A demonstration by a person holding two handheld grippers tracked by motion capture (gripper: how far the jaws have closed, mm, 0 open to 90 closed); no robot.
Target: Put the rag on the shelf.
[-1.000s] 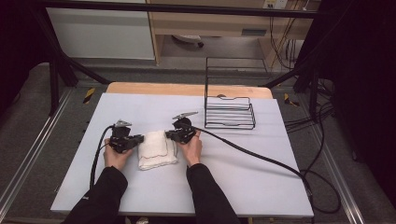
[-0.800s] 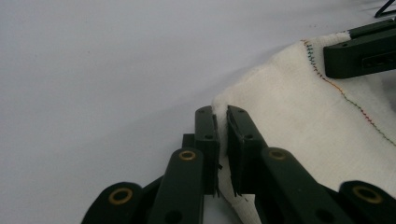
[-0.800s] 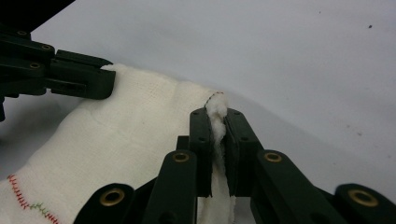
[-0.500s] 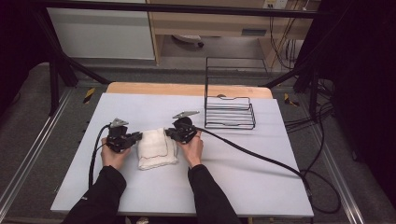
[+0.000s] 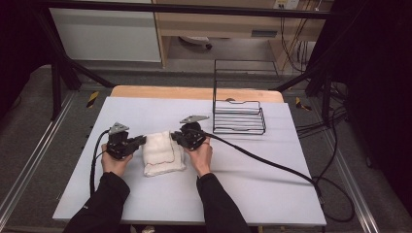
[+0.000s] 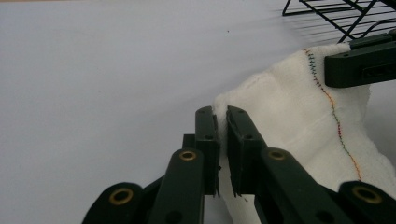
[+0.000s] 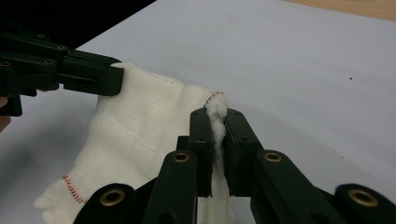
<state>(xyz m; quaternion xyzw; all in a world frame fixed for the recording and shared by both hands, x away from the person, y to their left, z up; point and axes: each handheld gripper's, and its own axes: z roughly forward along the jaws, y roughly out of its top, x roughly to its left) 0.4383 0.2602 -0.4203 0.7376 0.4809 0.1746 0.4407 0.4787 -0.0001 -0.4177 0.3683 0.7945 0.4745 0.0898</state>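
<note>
Your left hand-held gripper (image 6: 222, 122) and right hand-held gripper (image 7: 216, 122) each pinch a far corner of the white cloth (image 5: 162, 153) lying mid-table (image 5: 272, 184), nearer the left edge.

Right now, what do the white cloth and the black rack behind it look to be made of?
The cloth looks like soft woven cotton, maybe towelling: matte, fuzzy nap, stitched coloured edging, bunching where the left gripper and right gripper pinch it. The rack looks like thin metal wire with a black coating: straight parallel rods and an upright frame; paint or plastic coat, I cannot tell.
</note>
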